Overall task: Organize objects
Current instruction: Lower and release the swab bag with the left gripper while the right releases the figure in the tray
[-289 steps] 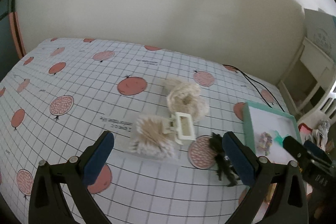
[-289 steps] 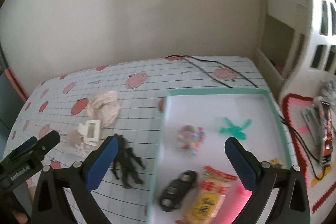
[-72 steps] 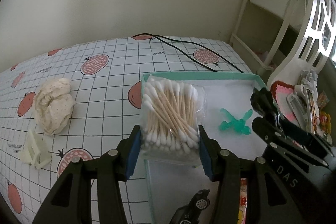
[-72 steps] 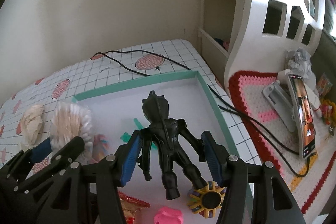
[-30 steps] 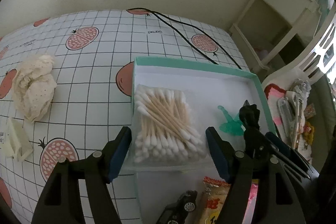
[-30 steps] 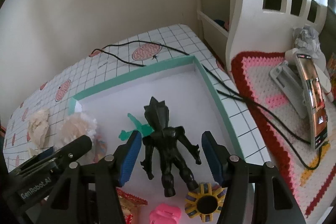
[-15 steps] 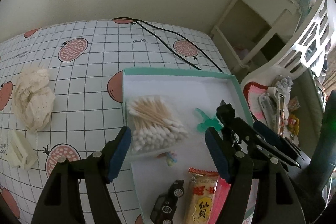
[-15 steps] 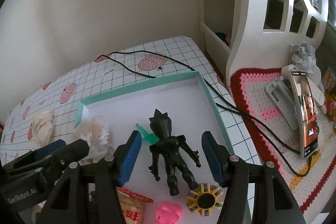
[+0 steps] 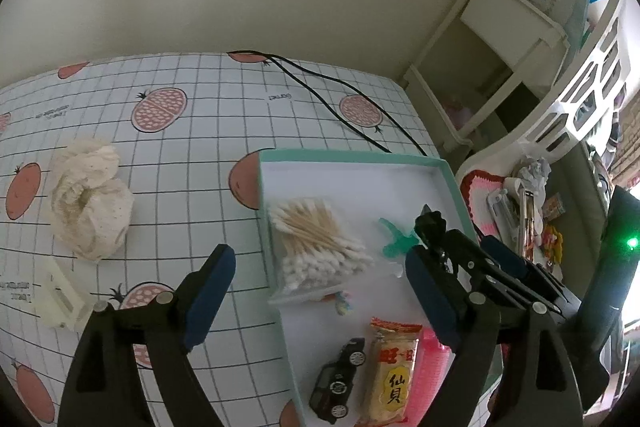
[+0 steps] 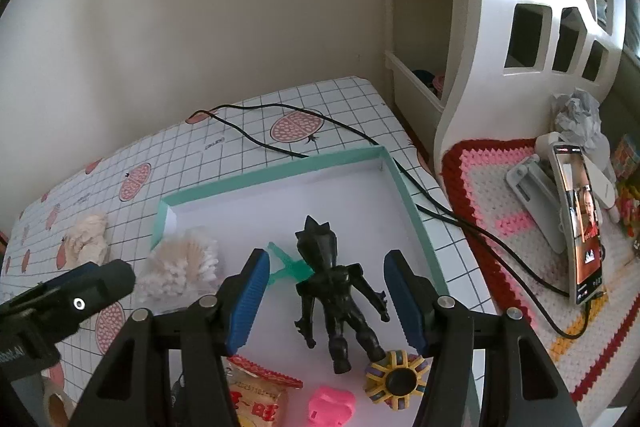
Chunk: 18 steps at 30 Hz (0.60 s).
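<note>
Nearest the right wrist camera, the right tongs [image 10: 324, 297] hang spread apart above the teal-rimmed tray [image 10: 408, 199], their blue pads either side of the black figure [image 10: 336, 287] without touching it; the figure lies flat on the tray's white floor beside a yellow spoked wheel [image 10: 394, 379] and a pink toy [image 10: 332, 403]. The left tongs [image 9: 316, 293] are likewise wide open and empty, raised over the tray's near left edge, with the bag of cotton swabs [image 9: 316, 247] lying inside the tray just beyond them. Farther left on the gridded surface [image 9: 192, 155] sit a cream clip [image 9: 60, 301] and a cream scrunchie [image 9: 90, 203].
</note>
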Available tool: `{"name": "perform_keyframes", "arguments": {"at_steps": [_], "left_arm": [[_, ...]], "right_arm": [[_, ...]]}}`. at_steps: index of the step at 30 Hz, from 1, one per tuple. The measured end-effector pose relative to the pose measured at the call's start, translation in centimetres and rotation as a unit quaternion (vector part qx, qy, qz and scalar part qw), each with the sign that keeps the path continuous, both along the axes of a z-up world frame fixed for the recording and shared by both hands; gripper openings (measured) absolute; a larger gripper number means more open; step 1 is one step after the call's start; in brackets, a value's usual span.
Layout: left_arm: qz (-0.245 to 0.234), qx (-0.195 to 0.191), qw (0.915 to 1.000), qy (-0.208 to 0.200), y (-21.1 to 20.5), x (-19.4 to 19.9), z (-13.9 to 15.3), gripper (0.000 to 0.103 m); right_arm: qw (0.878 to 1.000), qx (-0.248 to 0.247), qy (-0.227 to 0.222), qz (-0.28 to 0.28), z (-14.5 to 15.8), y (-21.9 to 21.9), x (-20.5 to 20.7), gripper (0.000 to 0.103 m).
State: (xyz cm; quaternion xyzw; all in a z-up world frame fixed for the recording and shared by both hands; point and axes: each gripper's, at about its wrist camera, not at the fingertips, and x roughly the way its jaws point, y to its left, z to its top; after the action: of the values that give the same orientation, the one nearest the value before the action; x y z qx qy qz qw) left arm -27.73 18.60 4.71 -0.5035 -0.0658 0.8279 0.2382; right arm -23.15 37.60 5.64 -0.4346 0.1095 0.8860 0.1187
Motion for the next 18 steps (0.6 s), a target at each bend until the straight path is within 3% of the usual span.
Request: {"name": "perform_keyframes", "arguments": {"at_steps": [4, 7, 14, 18], "left_arm": [[0.007, 0.004, 1.0, 0.006, -0.9, -0.1, 0.3, 0.089], [0.014, 0.005, 0.9998, 0.012, -1.5, -0.3, 0.3, 0.099], [0.03, 0.0, 0.9994, 0.019, -2.5, -0.6, 0.1, 0.099], [0.037, -0.005, 0.9991, 0.02, -3.0, -0.8, -0.2, 0.1]], "right_arm": [[1.0, -0.007, -0.002, -0.009, -0.2, 0.2, 0.0, 0.073], [1.0, -0.009, -0.001, -0.008, -0.3, 0.2, -0.1, 0.079], [1.0, -0.009, 0.003, -0.002, -0.3, -0.5, -0.2, 0.101], [1.0, -0.006, 0.001, 0.002, -0.5, -0.8, -0.3, 0.101]]}}
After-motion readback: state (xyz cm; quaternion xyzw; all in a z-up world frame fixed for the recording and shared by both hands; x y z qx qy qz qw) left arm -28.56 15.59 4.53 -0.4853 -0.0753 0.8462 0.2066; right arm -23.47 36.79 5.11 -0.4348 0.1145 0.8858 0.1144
